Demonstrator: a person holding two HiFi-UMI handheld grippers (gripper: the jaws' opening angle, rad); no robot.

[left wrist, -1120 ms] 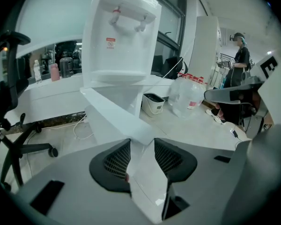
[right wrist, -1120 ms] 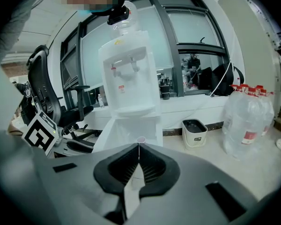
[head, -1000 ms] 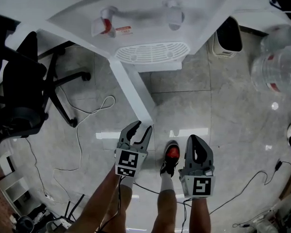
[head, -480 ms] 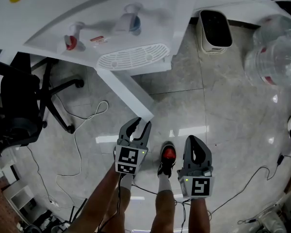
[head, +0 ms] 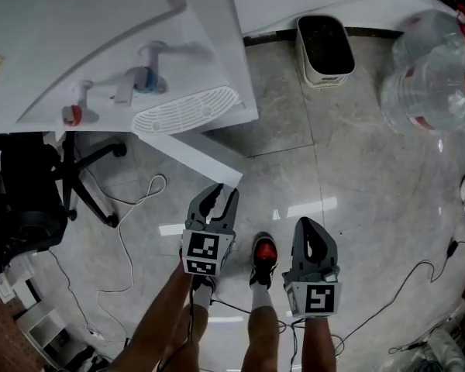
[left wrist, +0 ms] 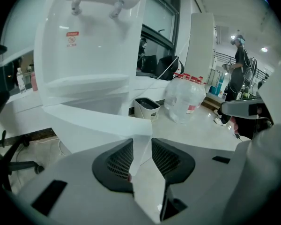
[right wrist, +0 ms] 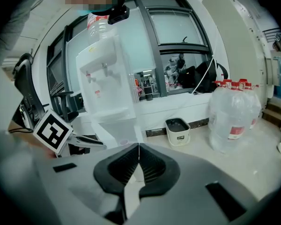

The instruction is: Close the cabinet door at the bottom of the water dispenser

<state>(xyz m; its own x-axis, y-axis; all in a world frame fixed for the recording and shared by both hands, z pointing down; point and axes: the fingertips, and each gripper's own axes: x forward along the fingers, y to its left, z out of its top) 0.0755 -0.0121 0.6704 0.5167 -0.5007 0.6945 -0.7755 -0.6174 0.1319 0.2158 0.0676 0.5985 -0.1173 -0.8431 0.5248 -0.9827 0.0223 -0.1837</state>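
**Head view: door edge sits between our left jaws, swing under way**

Compared with a second ago, the cabinet door [head: 190, 152] looks shorter in this view and lies at a flatter angle under the water dispenser [head: 101, 37]. Before, it stuck out long towards our feet. Our left gripper [head: 221, 195] has travelled with the door's free edge, and its jaws have just been closing. We judge that the door is partway round but not yet home, since its panel still stands clear of the dispenser's front.

In the left gripper view the door's white free edge runs down between the two dark pads. The jaws are roughly half open and straddle that edge. It lies close against the left pad, and we see no firm clamp from both sides. The corner of the door is right at the jaw tips, with the panel stretching away up and left to the dispenser.

Our right gripper [head: 310, 227] hangs beside our shoe, well apart from the door. Its jaws are pressed together with nothing between them.

To finish, we reckon the left gripper must carry the edge on towards the dispenser's base.
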